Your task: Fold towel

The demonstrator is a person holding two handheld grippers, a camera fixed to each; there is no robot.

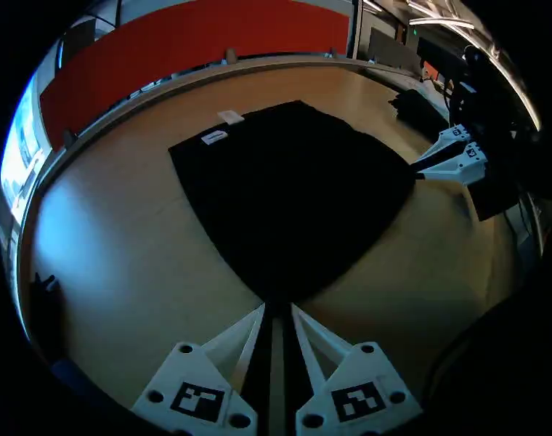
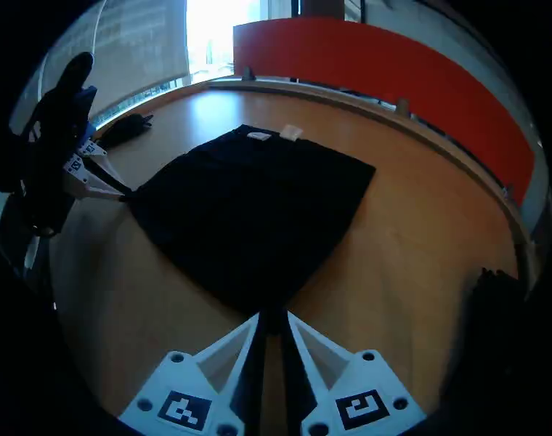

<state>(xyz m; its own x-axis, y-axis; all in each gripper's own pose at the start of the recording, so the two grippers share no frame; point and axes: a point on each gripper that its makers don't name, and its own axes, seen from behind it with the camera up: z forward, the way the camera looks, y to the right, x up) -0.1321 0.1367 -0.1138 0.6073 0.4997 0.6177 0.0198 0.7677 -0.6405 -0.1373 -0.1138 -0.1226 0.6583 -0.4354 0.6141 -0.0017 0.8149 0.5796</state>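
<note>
Towel: black rectangular cloth towel (image 1: 290, 189) lies spread flat in the middle of the pale wooden surface (image 1: 131, 247). It looks like a single layer, with no fold yet.
Left jaws: left gripper (image 1: 279, 309) is clenched on the near corner. The cloth runs in between the tips, and in the right gripper view its fingers meet in a point on that corner.
Right jaws: right gripper (image 2: 274, 314) is clenched on the adjacent corner in the same way, tips drawn together on the cloth.
Step in hand (judgement): grasp finished and first fold not begun. Both held corners sit low at the surface.
Next move (judgement): lift the two corners together, keep the shared edge taut, carry it over the cloth and lay it along the opposite edge. Uneven height or pace would skew the fold.
Edges: the opposite edge bears a small white tag (image 1: 214, 136), with a second white slip just beside it on the wood. That edge is straight and makes a usable alignment mark.
Open room: bare wood on all sides of the towel. A dark bundle (image 1: 414, 105) lies well apart beyond the right gripper, and a red partition panel (image 1: 189, 51) stands behind the surface's rim, off the fold path.
</note>
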